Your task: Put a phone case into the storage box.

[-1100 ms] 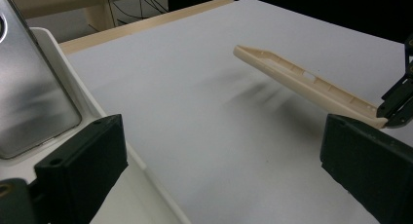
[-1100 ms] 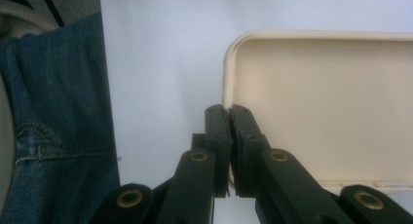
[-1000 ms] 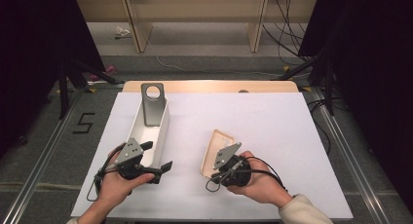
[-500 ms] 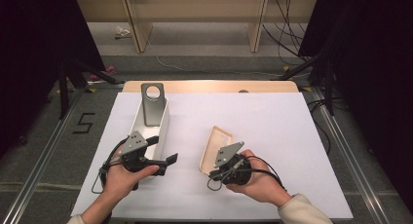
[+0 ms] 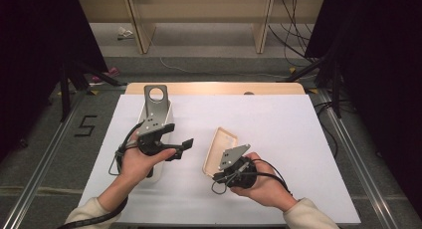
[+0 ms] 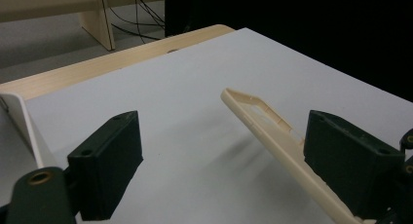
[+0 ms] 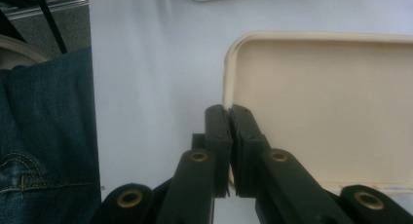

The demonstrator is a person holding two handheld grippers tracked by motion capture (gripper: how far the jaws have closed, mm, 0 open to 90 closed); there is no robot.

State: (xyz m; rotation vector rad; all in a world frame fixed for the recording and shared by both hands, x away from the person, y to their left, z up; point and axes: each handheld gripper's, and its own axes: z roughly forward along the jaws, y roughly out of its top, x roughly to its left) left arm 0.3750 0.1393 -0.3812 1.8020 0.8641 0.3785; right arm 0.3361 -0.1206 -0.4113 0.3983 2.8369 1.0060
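Observation:
A shallow beige tray-like lid point(image 5: 217, 148) is tilted up off the white tabletop point(image 5: 278, 129). My right gripper point(image 5: 217, 175) is shut on its near rim; in the right gripper view the jaws of that gripper point(image 7: 229, 124) pinch the rim at a corner of the beige lid point(image 7: 331, 102). My left gripper point(image 5: 182, 147) hovers open to the lid's left, pointing at it. In the left gripper view the lid point(image 6: 263, 118) shows edge-on, nearer the right jaw, with nothing held in the left gripper point(image 6: 229, 151).
A long white box point(image 5: 161, 119) lies at the left, with a grey plate with a round hole point(image 5: 156, 95) standing at its far end. Its edge point(image 6: 19, 117) is beside my left jaw. A jeans-clad leg point(image 7: 44, 136) is by the table's near edge.
My left gripper has risen from beside the white box and moved forward and right toward the lid. The right gripper kept hold of the lid, shifting it slightly.

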